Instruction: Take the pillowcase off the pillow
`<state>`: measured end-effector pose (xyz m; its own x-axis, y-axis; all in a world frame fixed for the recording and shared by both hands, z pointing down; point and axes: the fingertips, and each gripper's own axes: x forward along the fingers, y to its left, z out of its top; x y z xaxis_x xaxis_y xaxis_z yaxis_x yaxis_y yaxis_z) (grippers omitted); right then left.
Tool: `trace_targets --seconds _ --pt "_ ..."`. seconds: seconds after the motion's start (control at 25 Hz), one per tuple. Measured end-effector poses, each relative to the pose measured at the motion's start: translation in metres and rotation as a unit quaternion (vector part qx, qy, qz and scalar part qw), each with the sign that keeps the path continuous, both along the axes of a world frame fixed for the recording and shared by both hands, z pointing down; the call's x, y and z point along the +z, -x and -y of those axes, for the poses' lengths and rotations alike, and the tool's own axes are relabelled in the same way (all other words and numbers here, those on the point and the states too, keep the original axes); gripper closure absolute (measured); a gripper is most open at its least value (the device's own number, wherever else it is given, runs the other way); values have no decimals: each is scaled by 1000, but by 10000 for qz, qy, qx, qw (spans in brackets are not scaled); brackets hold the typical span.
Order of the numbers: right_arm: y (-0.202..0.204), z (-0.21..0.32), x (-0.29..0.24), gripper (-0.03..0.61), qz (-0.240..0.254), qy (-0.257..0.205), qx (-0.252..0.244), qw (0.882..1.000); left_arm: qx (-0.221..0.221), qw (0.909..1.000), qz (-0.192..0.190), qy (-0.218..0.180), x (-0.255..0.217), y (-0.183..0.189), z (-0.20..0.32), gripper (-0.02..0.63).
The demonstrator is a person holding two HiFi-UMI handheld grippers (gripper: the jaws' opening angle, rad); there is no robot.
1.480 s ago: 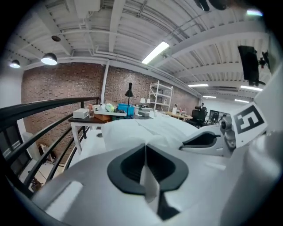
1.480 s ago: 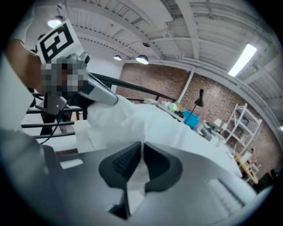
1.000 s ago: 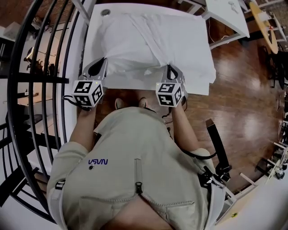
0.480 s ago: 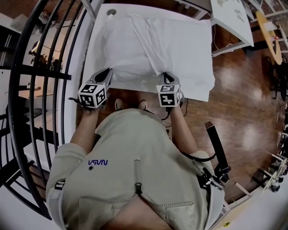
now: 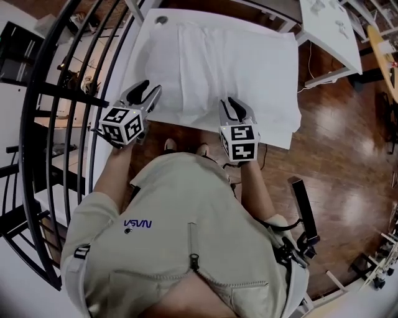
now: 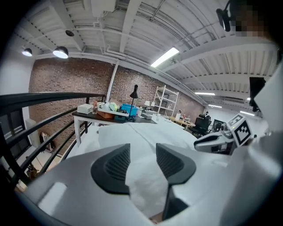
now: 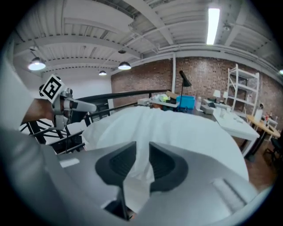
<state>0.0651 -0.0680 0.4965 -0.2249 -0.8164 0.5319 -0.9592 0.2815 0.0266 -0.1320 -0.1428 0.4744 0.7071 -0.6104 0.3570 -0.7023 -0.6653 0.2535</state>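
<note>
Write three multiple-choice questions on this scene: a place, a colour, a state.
1. Where does the white pillow in its white fabric pillowcase lie? A on the wooden floor; B on the white rectangular table; C on a chair.
2. What colour is the curved metal railing? A black; B white; C red.
3. How do the left gripper's jaws stand? A pressed together; B clamped on the railing; C apart.
Answers: 1 B, it rests on the tabletop. 2 A, its bars are black. 3 C, the jaws, which have just been opening, stand apart, pillowcase cloth loose between them.
</note>
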Motion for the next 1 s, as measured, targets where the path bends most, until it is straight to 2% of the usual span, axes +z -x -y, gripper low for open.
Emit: trace_targets --seconds 0.12,0.32,0.56,0.72,0.84,0.92,1.0 --pt "0 6 -17 485 110 -253 -92 9996 -66 9999 105 -119 -7 -5 10 445" --pt "4 6 -25 486 215 -330 -159 9991 -199 9991 254 -261 -15 -1 30 443" --pt "3 41 -34 485 28 -355 -140 9993 -144 9990 235 -351 -17 -15 94 423" --pt "4 83 -51 486 -190 -460 -185 9986 66 9992 301 -258 -8 -39 144 385" --pt "9 120 -69 486 -322 -530 -278 9977 136 9982 548 -218 3 -55 182 357" --pt "12 144 -76 486 -414 -549 -356 9970 173 9968 776 -40 21 -60 202 342" --pt "15 168 -80 486 -545 -547 -452 9960 274 9945 954 333 47 -63 212 336"
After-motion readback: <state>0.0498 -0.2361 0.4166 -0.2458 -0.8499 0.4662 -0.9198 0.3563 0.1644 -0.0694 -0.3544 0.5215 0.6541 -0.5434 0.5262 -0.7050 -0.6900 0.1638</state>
